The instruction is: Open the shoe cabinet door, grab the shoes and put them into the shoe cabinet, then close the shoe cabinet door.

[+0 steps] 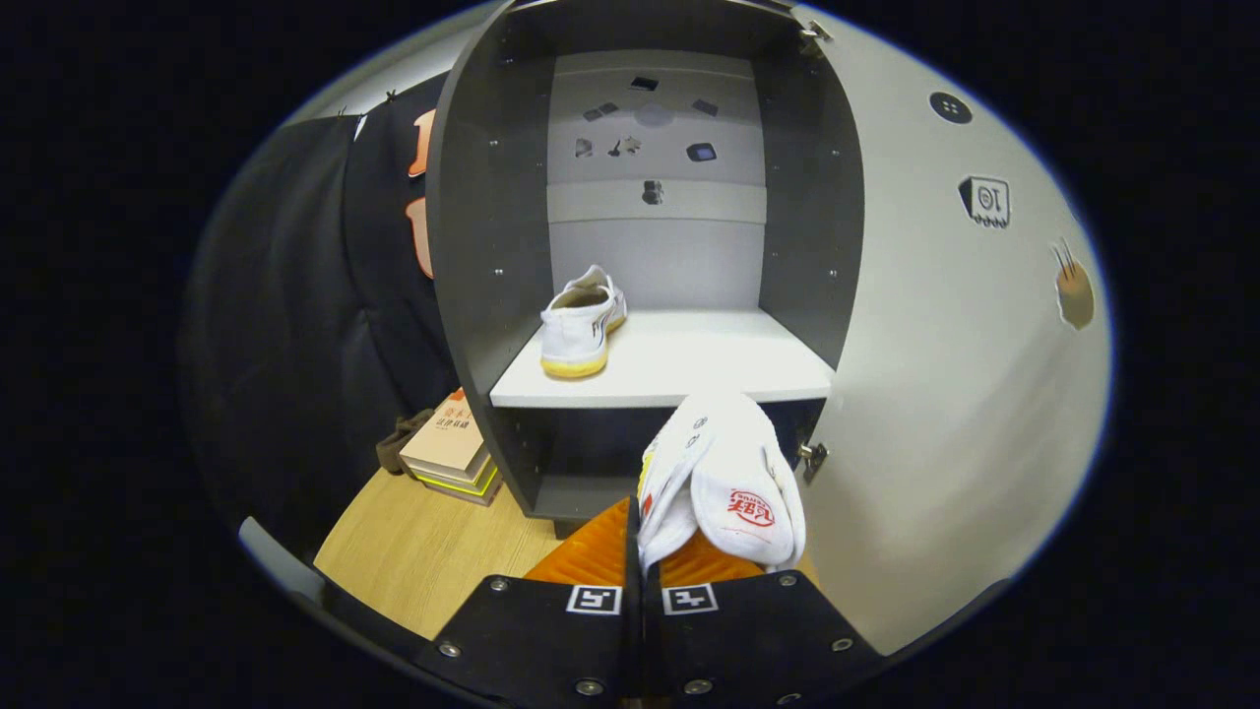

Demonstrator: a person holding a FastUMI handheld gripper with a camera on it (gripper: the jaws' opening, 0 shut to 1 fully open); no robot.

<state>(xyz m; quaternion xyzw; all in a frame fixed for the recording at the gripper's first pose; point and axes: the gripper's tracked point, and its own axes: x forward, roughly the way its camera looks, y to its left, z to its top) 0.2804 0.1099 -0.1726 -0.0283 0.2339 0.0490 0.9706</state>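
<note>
Our gripper [642,566] pinches the second shoe [724,483] by its edge. It could slip, or clip the shelf [689,379] lip going in.

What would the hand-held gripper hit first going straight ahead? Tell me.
The hand-held gripper, shut on a white shoe, would probably carry it into the shelf's front edge, though depth is unclear.

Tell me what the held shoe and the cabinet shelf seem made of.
Shoe clamped in the claw: looks like white canvas, soft and creased, printed red mark inside. Shelf: probably laminated board, smooth matt white, clean square front edge.
</note>
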